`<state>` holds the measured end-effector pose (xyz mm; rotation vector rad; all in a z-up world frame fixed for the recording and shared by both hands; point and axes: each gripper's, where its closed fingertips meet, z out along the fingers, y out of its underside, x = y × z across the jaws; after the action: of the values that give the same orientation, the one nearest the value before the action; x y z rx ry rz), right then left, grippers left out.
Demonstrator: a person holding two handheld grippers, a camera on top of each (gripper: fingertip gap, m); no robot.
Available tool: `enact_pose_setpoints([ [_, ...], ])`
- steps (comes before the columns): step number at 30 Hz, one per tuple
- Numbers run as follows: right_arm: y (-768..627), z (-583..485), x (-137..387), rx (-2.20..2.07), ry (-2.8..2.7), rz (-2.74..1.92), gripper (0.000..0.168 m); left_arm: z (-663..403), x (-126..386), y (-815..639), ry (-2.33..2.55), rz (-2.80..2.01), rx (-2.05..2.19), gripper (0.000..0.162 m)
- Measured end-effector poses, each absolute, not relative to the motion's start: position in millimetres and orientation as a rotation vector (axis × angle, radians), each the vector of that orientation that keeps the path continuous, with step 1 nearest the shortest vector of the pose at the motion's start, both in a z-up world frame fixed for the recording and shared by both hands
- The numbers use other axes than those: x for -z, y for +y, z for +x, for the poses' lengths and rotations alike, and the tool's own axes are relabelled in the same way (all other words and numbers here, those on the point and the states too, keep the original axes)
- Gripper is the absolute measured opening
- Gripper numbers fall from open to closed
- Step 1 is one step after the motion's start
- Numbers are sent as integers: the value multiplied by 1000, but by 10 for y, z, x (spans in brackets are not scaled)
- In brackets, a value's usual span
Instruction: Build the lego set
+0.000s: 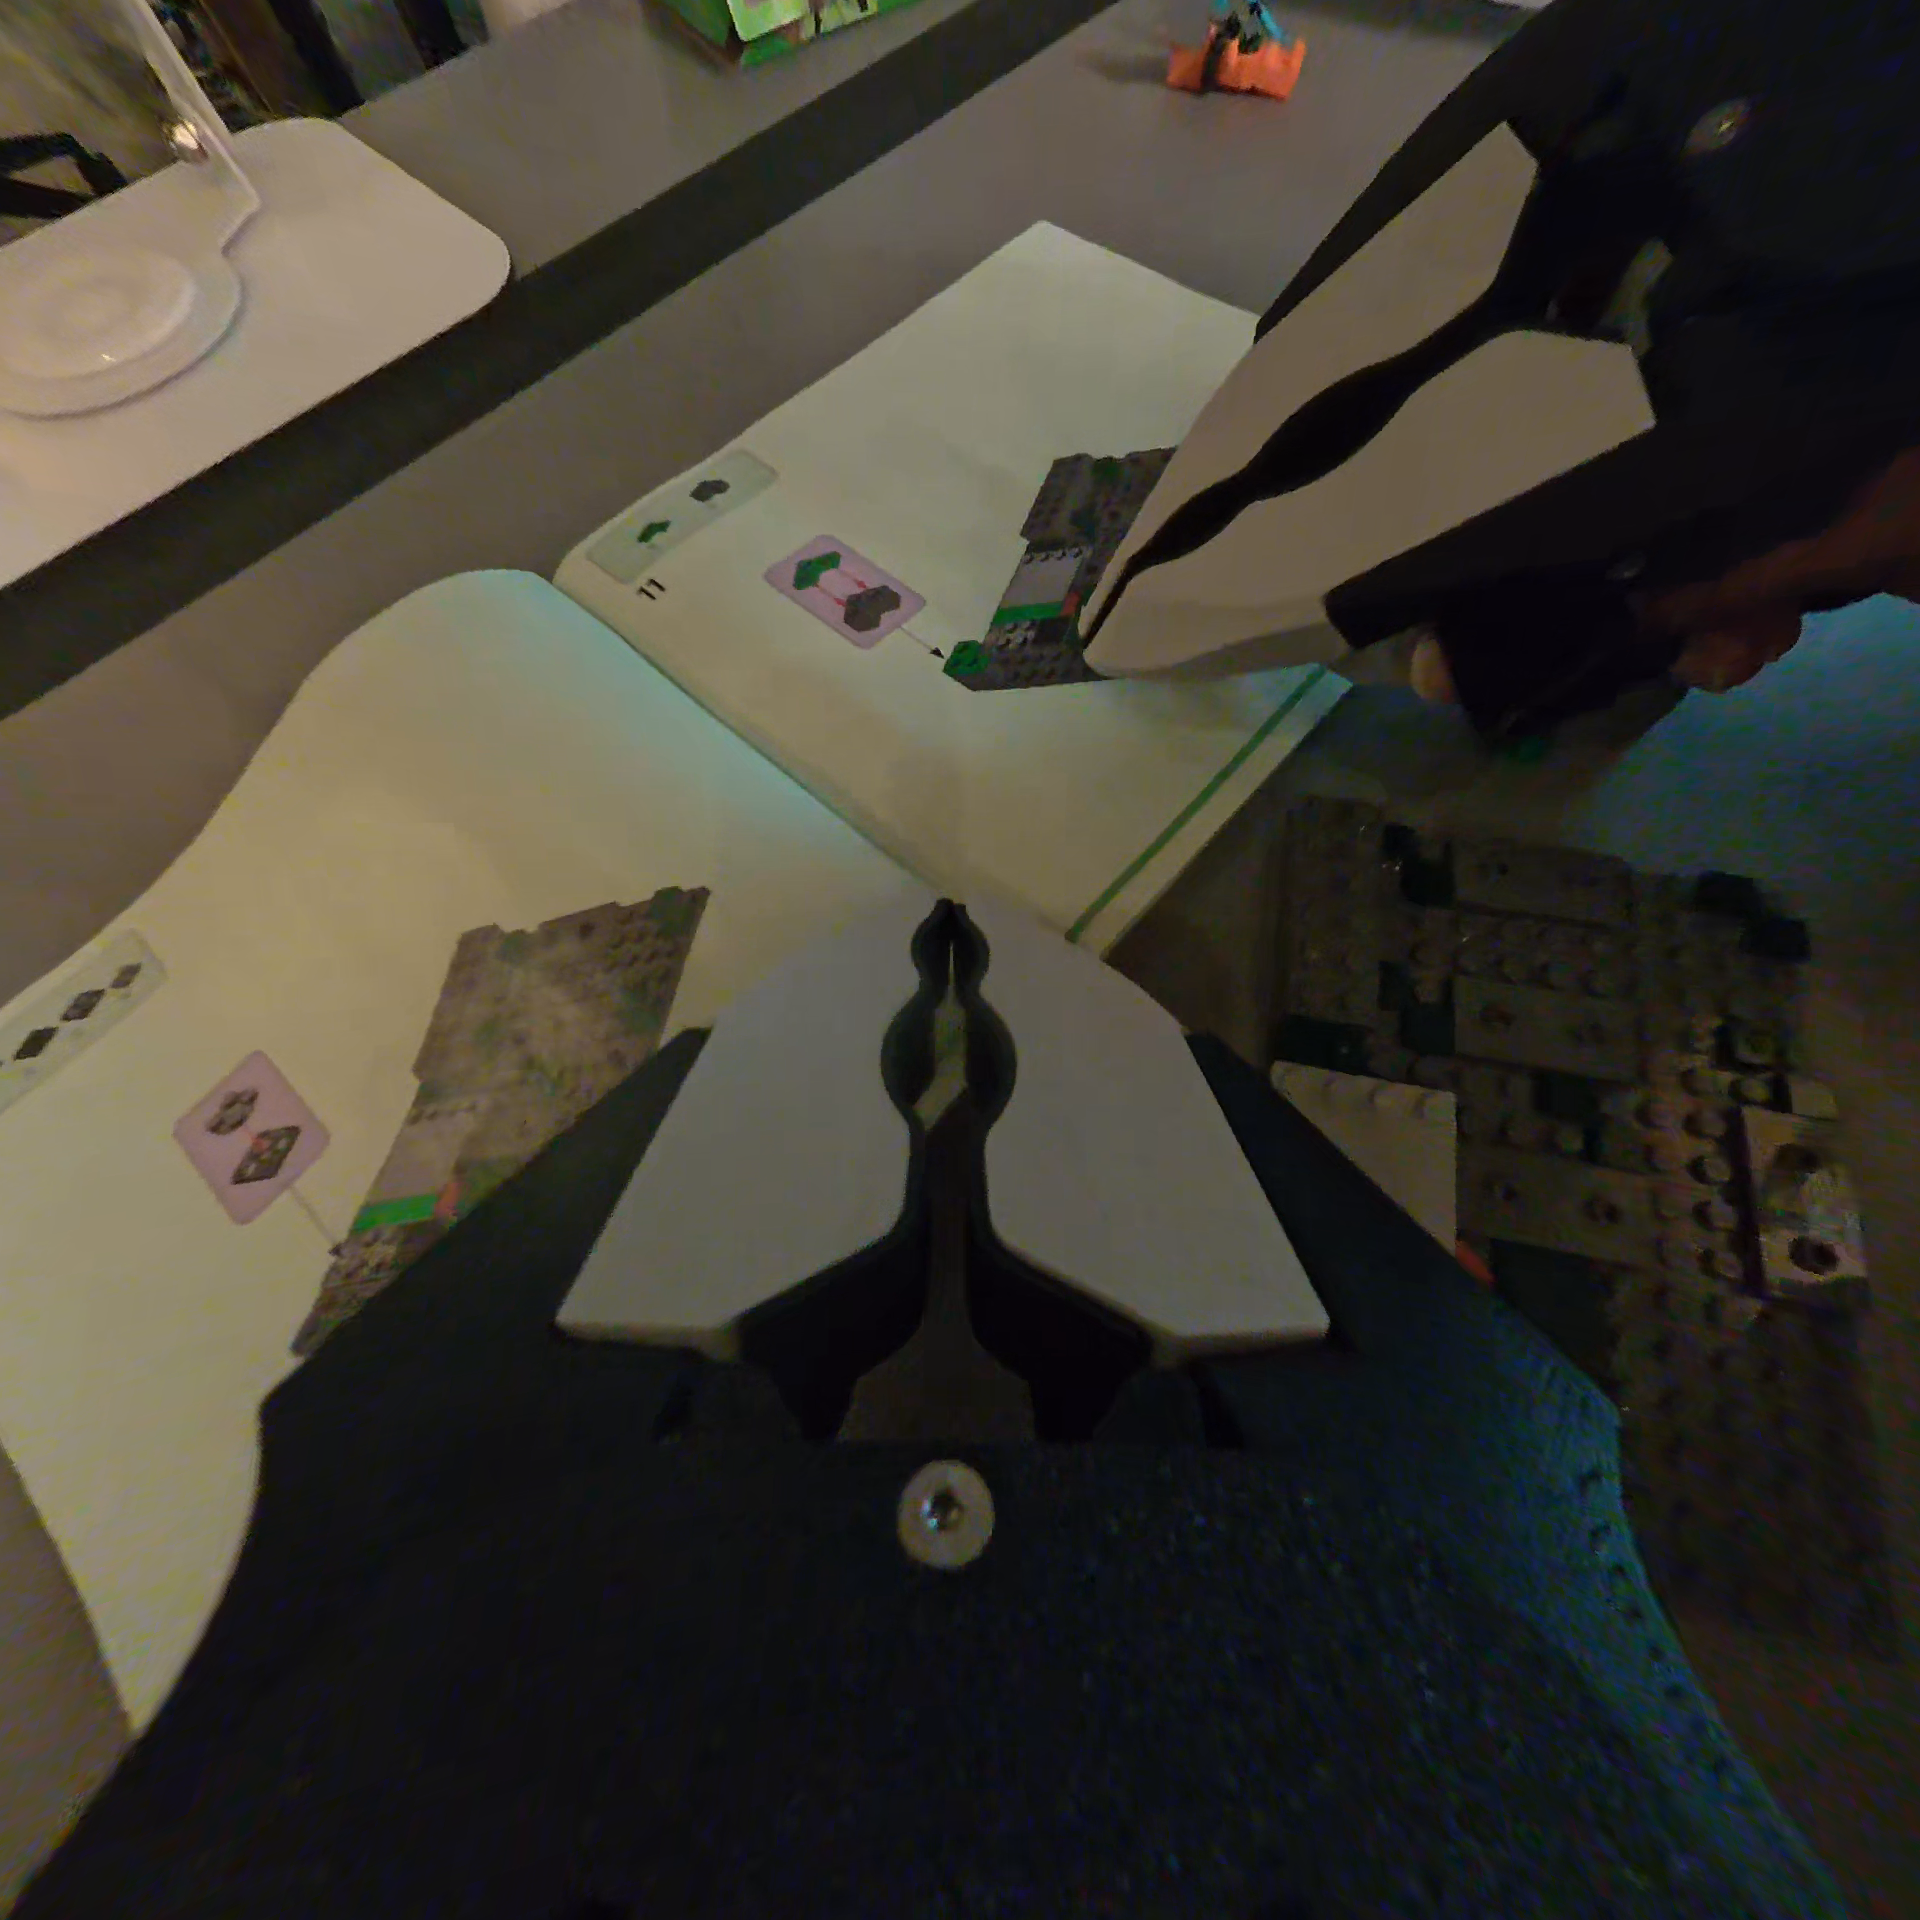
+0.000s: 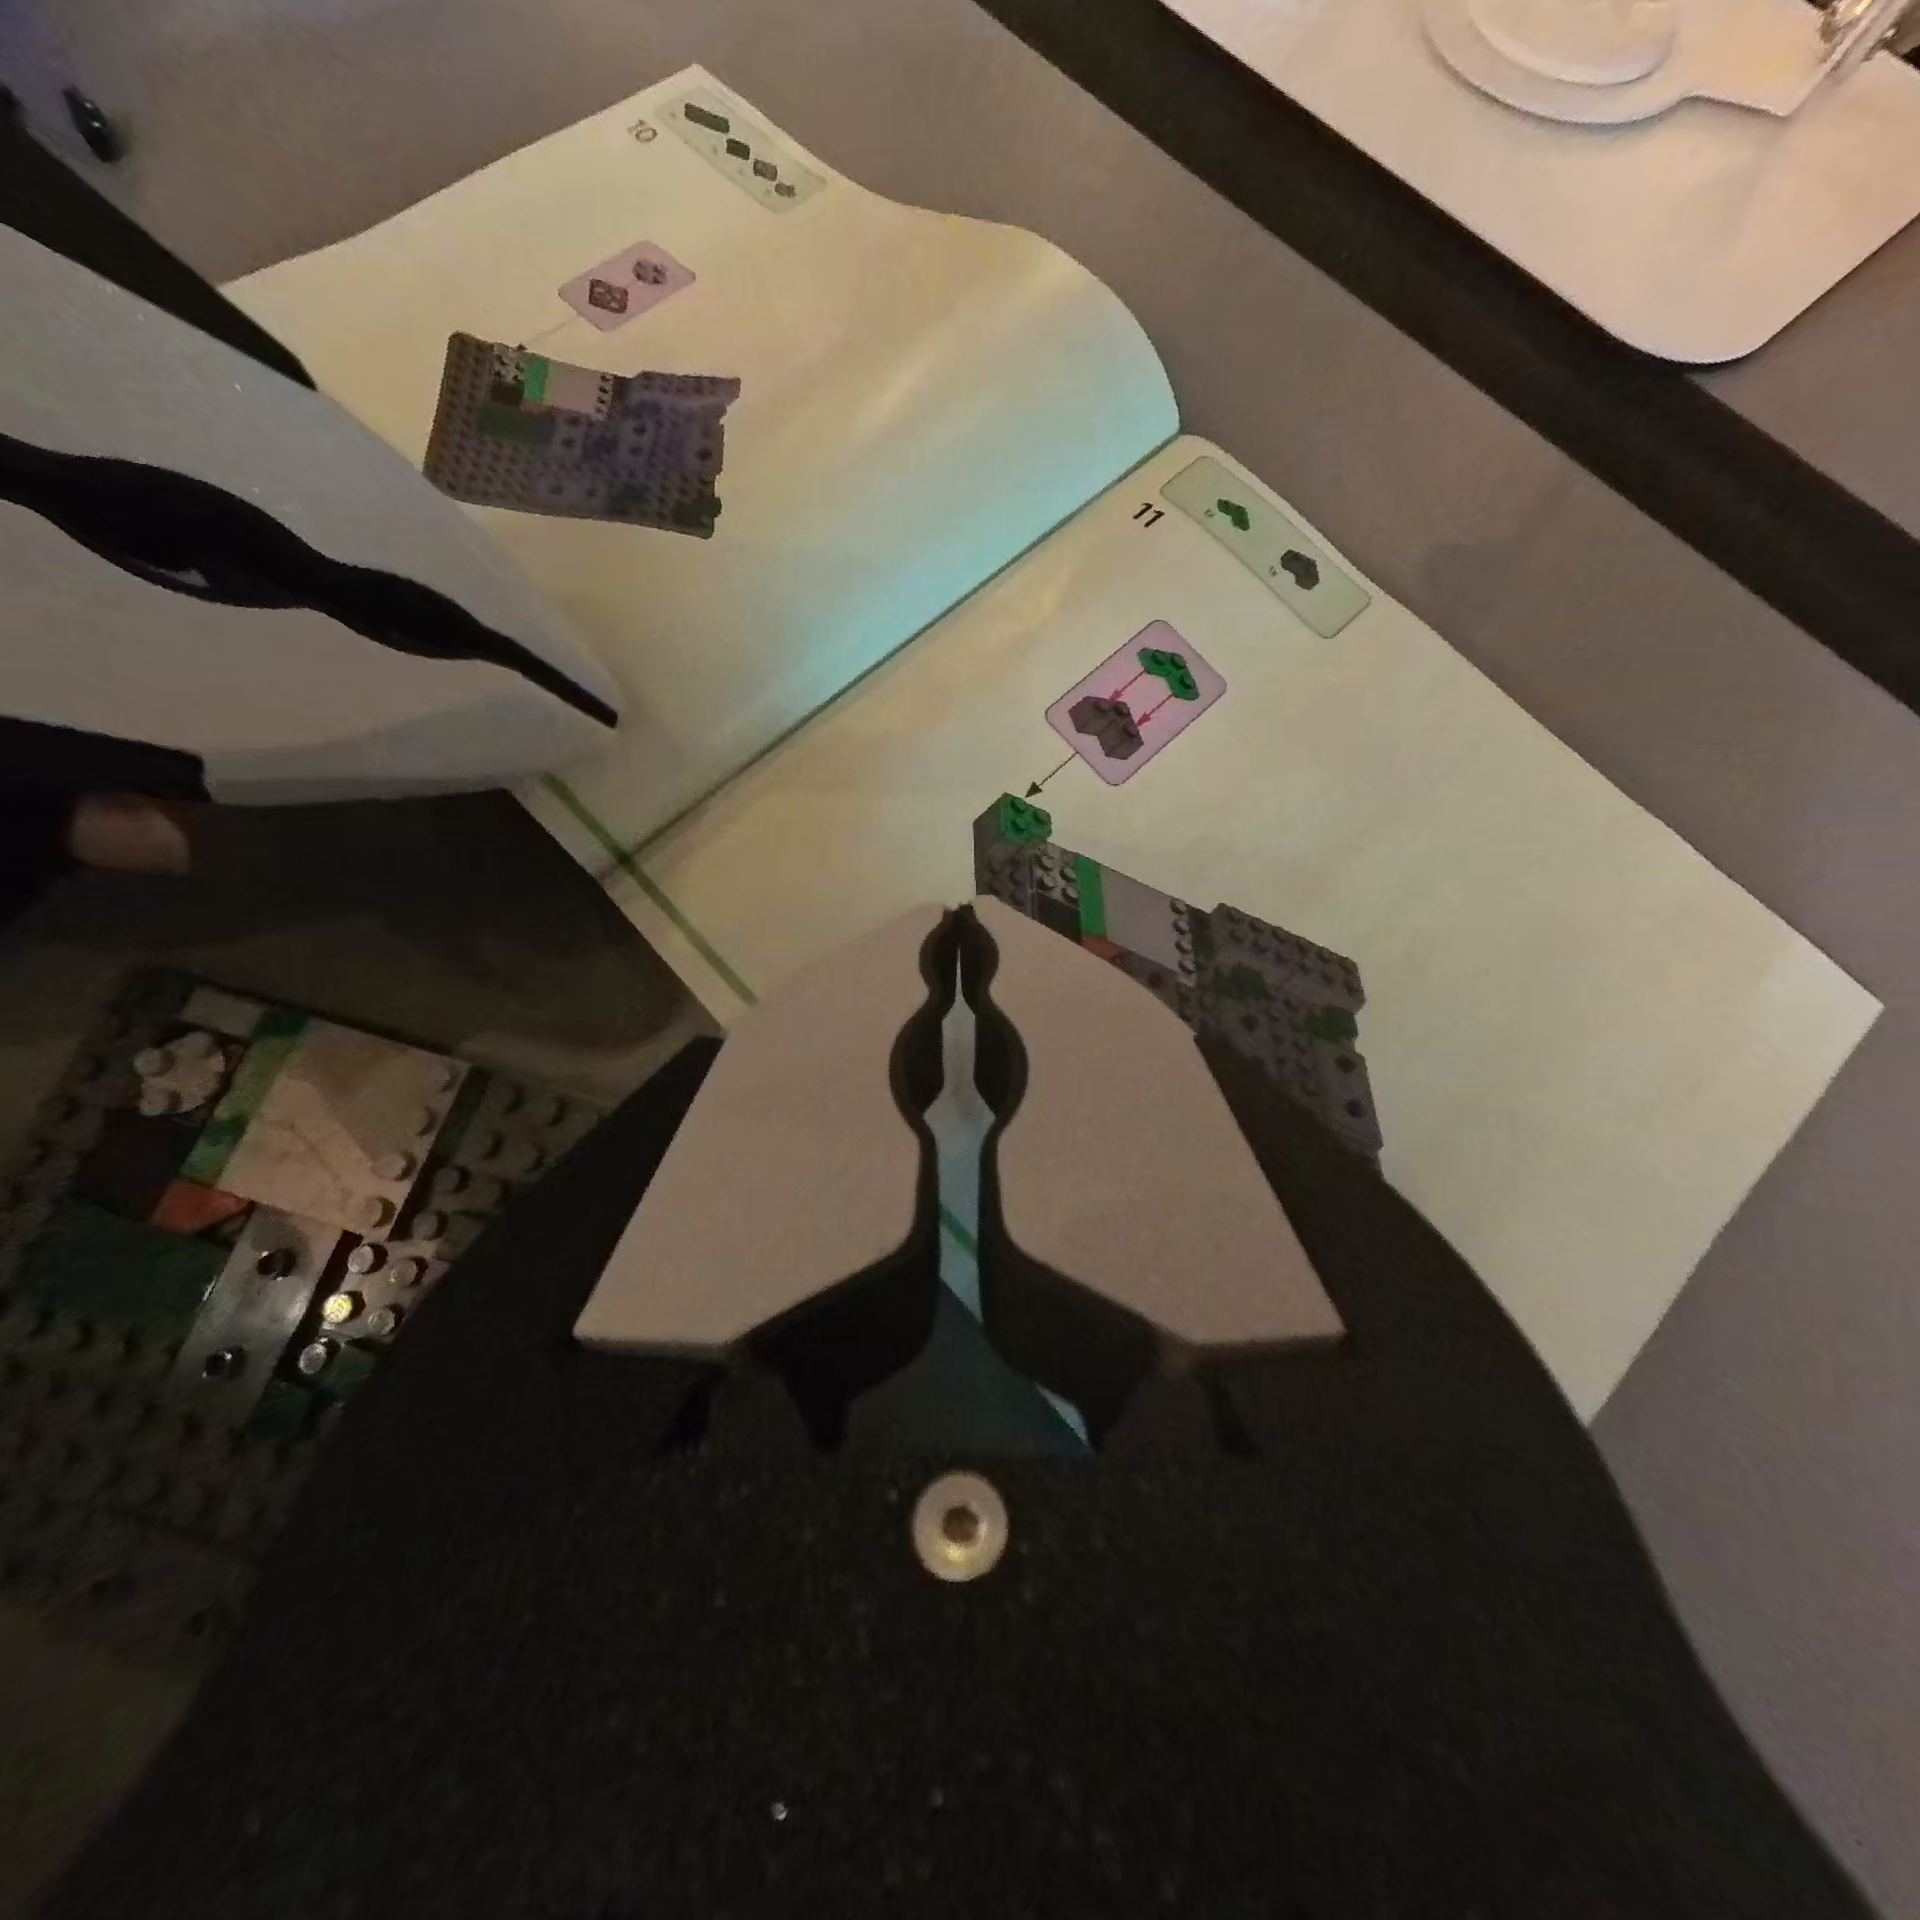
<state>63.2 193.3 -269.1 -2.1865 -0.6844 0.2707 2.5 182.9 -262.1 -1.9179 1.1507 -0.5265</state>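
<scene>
Left gripper (image 1: 951, 914) has tips pressed together, empty; right gripper (image 2: 961, 914) too, angled toward the left one.

Open instruction booklet (image 2: 1455, 883): a printed step number heads each page, beside a pale green parts panel (image 2: 1262, 548). No other writing is legible

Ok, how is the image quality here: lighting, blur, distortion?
Left wrist view: dim, the lego build nearly lost in shadow, only the instruction booklet catching light with a teal cast; its edges bow from the wide-angle lens. Right wrist view: equally dark, the left tool close and soft, the booklet's page fairly sharp.
</scene>
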Motion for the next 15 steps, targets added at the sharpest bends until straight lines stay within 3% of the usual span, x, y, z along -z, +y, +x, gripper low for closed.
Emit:
enact_pose_setpoints([
  [8, 1935, 633, 2669, -272, -699, -2168, 0, -14, 2601, 1837, 1142, -1901, 508, 0],
  [15, 1678, 987, 2241, -330, -907, -1975, 0, -65, 2572, 1803, 1151, -1876, 498, 0],
])
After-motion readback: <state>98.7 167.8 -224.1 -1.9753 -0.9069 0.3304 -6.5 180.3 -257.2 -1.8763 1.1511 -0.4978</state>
